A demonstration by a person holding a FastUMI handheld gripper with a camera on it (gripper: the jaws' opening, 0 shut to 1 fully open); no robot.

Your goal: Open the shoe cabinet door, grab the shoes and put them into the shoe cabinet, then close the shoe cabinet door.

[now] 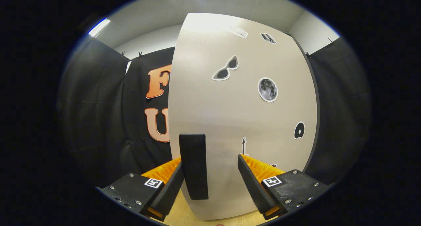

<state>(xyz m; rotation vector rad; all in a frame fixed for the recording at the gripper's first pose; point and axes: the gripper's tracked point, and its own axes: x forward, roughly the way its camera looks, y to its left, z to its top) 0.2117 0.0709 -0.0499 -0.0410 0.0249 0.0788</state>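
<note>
The shoe cabinet door (230, 120) is a pale beige panel with small stickers, standing right in front of me. Its black upright handle (194, 166) sits near the door's left edge. My gripper (210, 160) is open, with the handle between the fingers. The handle lies against the left finger (171, 183), and a wide gap separates it from the right finger (251, 180). I cannot tell whether the door is ajar.
Black booth cloth (98, 120) hangs to the left and right of the cabinet. A strip of light wooden floor (184, 217) shows below the door, between the fingers. A ceiling light (98, 27) glows at the upper left.
</note>
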